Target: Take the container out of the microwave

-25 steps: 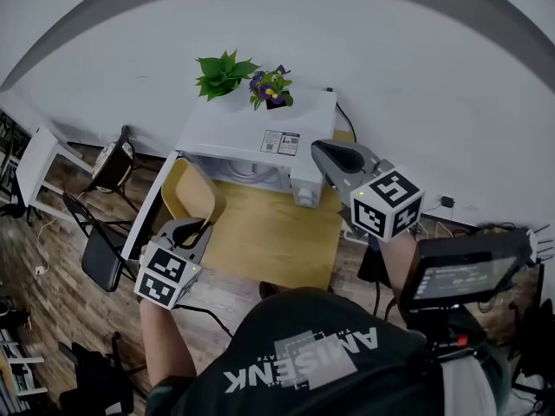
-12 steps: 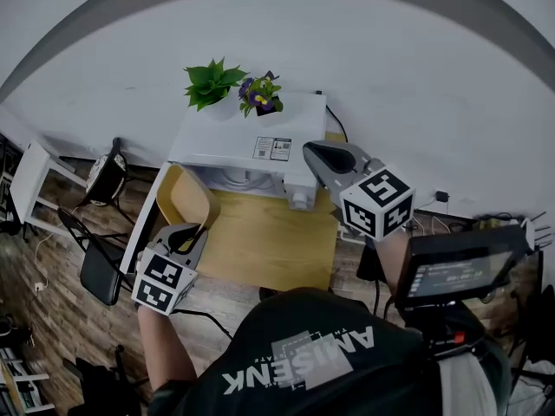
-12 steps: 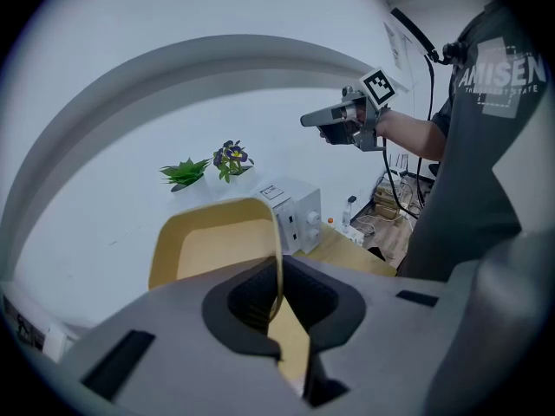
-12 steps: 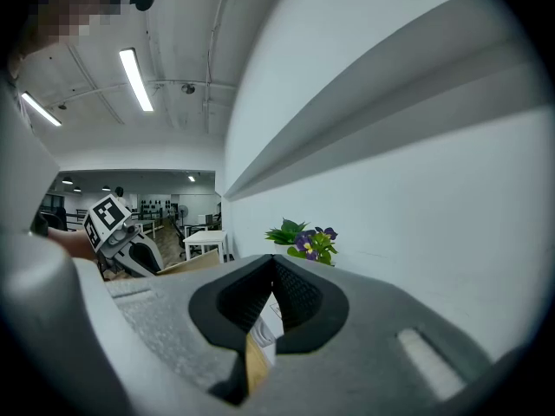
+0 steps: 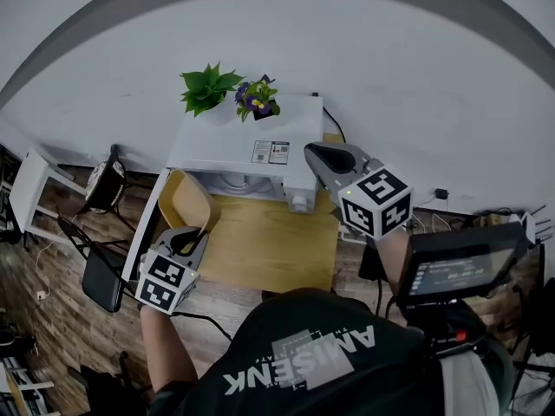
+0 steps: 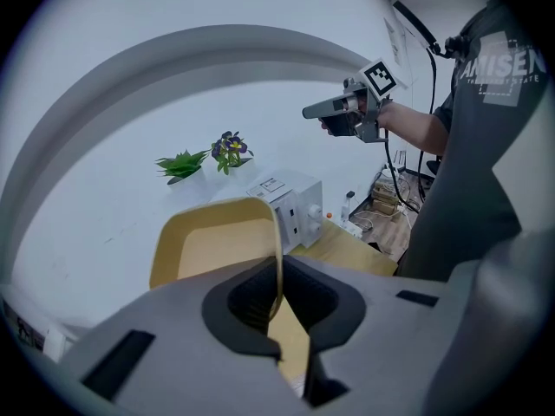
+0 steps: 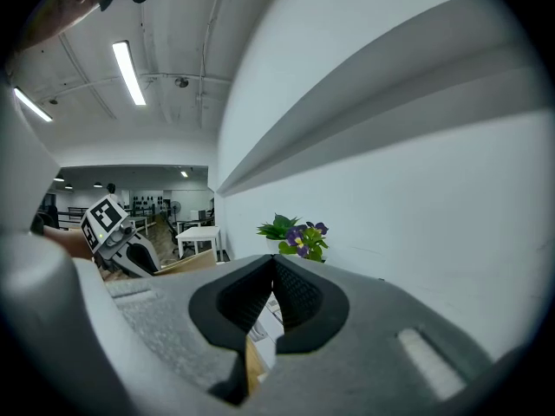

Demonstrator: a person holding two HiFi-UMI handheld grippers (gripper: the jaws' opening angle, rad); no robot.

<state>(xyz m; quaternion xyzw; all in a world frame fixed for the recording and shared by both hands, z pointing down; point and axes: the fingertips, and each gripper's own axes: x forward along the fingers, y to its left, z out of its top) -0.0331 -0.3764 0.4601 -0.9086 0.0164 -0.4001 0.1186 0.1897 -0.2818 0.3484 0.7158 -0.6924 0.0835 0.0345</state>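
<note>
Shadow under the top of the white box-shaped microwave (image 5: 251, 137) hides most of its cavity in the head view. My dark-shirted torso cuts off the near edge of the pale wooden counter (image 5: 277, 241). My left gripper (image 6: 277, 284) is clamped narrow on the thin side wall of the tan, round-cornered container (image 5: 184, 199). The container hangs outside the microwave, off its front left corner and over the counter's left edge; its underside I cannot see. My right gripper (image 7: 273, 271) has its jaws pressed together on nothing, raised near the microwave's front right corner.

Against a second ago, the grip and both grippers' places look unchanged; only the framing has slid a little.

A green leafy plant (image 5: 206, 87) and a purple-flowered plant (image 5: 257, 98) stand on the microwave's top, against a white wall (image 5: 390, 85). Left of the counter are a wood-plank floor (image 5: 61, 319) and a black chair (image 5: 102, 276).
</note>
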